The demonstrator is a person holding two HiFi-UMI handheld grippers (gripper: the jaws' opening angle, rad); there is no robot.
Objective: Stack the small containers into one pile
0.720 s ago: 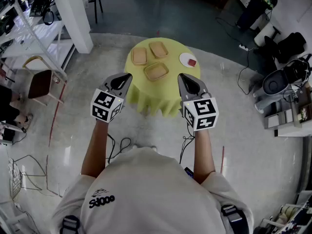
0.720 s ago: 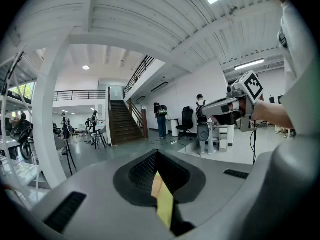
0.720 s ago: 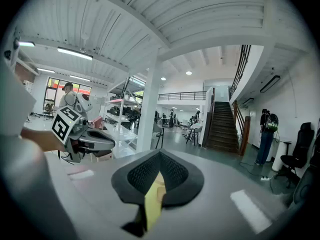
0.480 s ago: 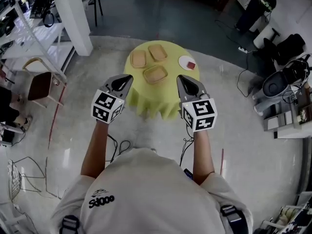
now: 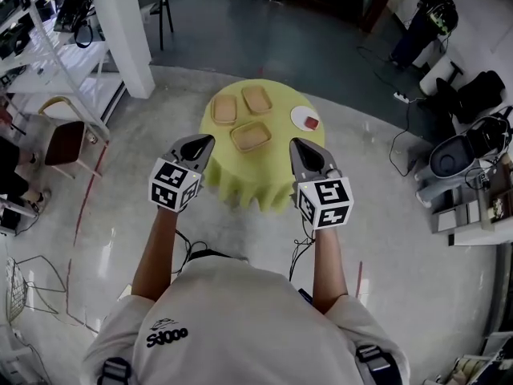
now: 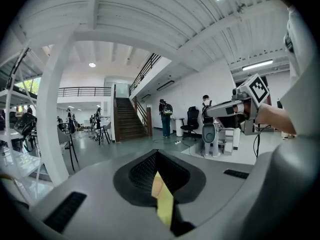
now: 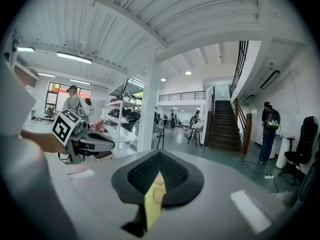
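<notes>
Three small tan containers lie apart on a round table under a yellow cloth (image 5: 264, 175): one at the back left (image 5: 224, 110), one at the back (image 5: 257, 99), one nearer the front (image 5: 251, 136). My left gripper (image 5: 207, 138) and right gripper (image 5: 295, 143) hang in the air short of the table's near edge, level with each other. Both are shut and hold nothing. In the left gripper view the closed jaws (image 6: 158, 181) leave only a thin yellow slit, and the right gripper view shows the same (image 7: 154, 184).
A white plate (image 5: 303, 117) with a small red item (image 5: 313, 123) sits at the table's right. A white pillar (image 5: 120, 30), shelving and a chair (image 5: 68, 139) stand at the left. Cables and equipment (image 5: 461, 155) lie on the floor at the right.
The table sits lower and slightly larger in the head view, so I have come a little closer. Both grippers keep their pose and stay shut.
</notes>
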